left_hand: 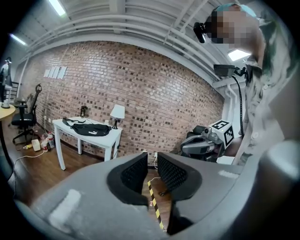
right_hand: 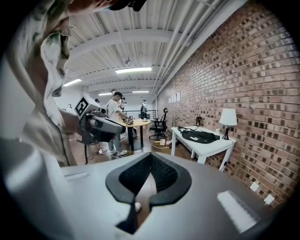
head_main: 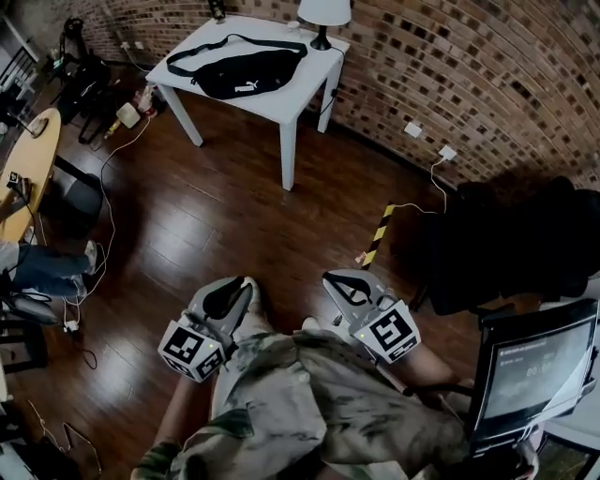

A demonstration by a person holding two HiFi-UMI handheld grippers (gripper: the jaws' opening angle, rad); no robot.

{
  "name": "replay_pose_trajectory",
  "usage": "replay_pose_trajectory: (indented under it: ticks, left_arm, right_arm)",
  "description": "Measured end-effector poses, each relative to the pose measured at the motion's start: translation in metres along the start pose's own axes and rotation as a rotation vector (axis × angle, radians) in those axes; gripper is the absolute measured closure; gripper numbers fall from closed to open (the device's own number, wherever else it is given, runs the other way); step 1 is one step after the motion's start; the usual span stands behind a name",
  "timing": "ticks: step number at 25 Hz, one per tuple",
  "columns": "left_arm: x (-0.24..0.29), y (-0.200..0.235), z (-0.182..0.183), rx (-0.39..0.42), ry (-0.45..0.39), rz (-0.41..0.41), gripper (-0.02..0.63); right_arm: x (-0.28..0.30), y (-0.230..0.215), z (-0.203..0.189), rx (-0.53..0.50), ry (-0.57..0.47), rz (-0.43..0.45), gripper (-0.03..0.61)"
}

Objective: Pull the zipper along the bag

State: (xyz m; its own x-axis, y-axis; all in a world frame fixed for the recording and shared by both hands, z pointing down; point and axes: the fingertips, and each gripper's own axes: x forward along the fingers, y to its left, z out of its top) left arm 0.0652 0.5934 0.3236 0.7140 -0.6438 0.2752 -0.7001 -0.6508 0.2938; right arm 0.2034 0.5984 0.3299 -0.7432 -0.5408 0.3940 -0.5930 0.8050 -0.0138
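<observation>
A black waist bag [head_main: 246, 73] with its strap lies on a white table [head_main: 291, 105] by the brick wall, far across the wooden floor. It also shows small in the left gripper view, bag [left_hand: 91, 130], and in the right gripper view, bag [right_hand: 199, 136]. Both grippers are held close to the person's body, well short of the table. My left gripper [head_main: 247, 282] [left_hand: 152, 161] stands open with a narrow gap and nothing between its pads. My right gripper [head_main: 328, 277] [right_hand: 149, 155] is shut, its tips touching, and holds nothing.
A white lamp [head_main: 323, 14] stands on the table's far corner. Yellow-black tape [head_main: 380, 234] marks the floor. A dark padded seat [head_main: 511, 244] and a monitor [head_main: 534, 361] are at the right. A round wooden table [head_main: 28, 159], office chairs and cables are at the left.
</observation>
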Motion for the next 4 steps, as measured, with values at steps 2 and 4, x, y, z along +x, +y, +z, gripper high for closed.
replay_pose_trajectory:
  ticks: [2, 4]
  left_arm:
    - [-0.005, 0.02, -0.006, -0.017, 0.003, 0.001, 0.545]
    - [-0.009, 0.042, -0.012, -0.032, 0.006, 0.001, 0.545]
  right_arm:
    - [0.017, 0.0, 0.004, 0.002, 0.009, -0.007, 0.569]
    - [0.036, 0.0, 0.008, 0.014, 0.018, -0.02, 0.569]
